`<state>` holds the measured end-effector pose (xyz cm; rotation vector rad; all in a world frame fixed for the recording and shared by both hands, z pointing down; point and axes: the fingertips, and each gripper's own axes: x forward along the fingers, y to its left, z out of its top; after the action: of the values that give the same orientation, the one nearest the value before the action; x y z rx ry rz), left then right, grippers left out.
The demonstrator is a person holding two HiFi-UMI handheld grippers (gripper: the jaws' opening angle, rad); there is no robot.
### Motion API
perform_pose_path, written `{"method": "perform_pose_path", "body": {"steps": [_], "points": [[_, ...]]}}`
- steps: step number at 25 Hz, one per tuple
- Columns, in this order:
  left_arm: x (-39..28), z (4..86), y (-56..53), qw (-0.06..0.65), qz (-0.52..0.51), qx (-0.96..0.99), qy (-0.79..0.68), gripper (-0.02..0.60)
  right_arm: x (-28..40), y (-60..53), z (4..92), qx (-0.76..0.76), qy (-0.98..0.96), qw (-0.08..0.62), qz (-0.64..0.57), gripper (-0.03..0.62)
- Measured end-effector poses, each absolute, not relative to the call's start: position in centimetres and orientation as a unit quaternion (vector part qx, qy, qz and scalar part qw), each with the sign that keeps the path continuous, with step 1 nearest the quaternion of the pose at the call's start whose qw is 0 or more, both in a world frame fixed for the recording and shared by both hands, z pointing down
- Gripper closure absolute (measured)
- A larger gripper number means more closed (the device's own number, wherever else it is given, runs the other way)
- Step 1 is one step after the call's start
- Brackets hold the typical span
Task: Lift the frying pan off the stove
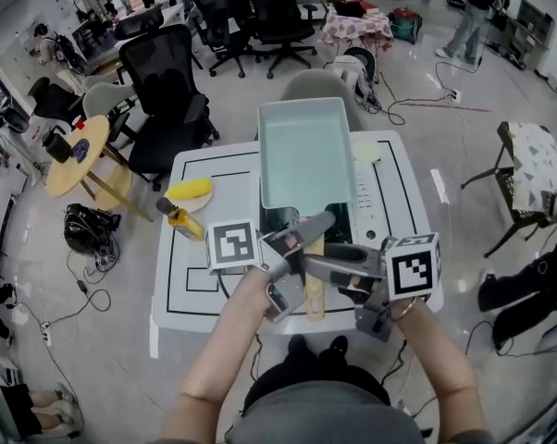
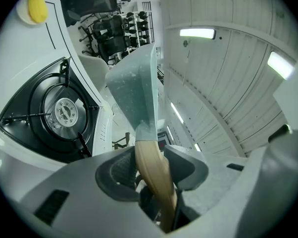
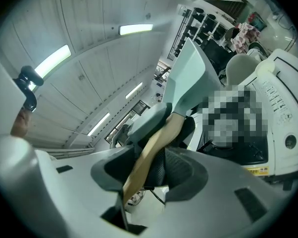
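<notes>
the frying pan (image 1: 306, 151) is already held clear above the stove (image 2: 60, 114), which is seen bare beneath it. its wooden handle (image 1: 314, 296) is clamped by the left tongs (image 2: 153, 168) and the right tongs (image 3: 151, 166). the lift is judged essentially done; only carrying away remains.

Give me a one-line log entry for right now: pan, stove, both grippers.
frying pan: held in the air, clear of burner | burner: bare | left gripper: shut on handle | right gripper: shut on handle
</notes>
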<state>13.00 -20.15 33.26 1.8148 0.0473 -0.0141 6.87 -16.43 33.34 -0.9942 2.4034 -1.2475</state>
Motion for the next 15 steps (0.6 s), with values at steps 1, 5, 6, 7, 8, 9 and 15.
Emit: {"method": "perform_pose_path", "body": {"steps": [1, 5, 6, 7, 8, 9, 15], "points": [[12.8, 33.1, -20.1, 0.614, -0.007, 0.789, 0.021, 0.423, 6.7, -16.4, 33.2, -0.341, 0.827, 0.129, -0.427, 0.404], [12.5, 32.3, -20.0, 0.606, -0.006, 0.795, 0.018, 0.423, 6.4, -16.3, 32.4, -0.34, 0.831, 0.132, -0.421, 0.404], [12.5, 32.1, -20.0, 0.603, -0.007, 0.797, 0.017, 0.423, 6.4, -16.3, 32.2, -0.339, 0.832, 0.133, -0.419, 0.404], [12.5, 32.0, -20.0, 0.601, -0.008, 0.799, 0.018, 0.423, 6.4, -16.2, 32.1, -0.339, 0.832, 0.133, -0.417, 0.404], [12.5, 31.8, -20.1, 0.599, -0.009, 0.8, 0.018, 0.423, 6.4, -16.2, 32.0, -0.34, 0.833, 0.132, -0.416, 0.404], [12.4, 31.7, -20.1, 0.598, -0.009, 0.801, 0.018, 0.423, 6.3, -16.3, 31.9, -0.34, 0.834, 0.131, -0.415, 0.404], [12.1, 31.3, -20.1, 0.594, -0.011, 0.804, 0.018, 0.423, 6.0, -16.3, 31.6, -0.341, 0.837, 0.129, -0.408, 0.405]]}}
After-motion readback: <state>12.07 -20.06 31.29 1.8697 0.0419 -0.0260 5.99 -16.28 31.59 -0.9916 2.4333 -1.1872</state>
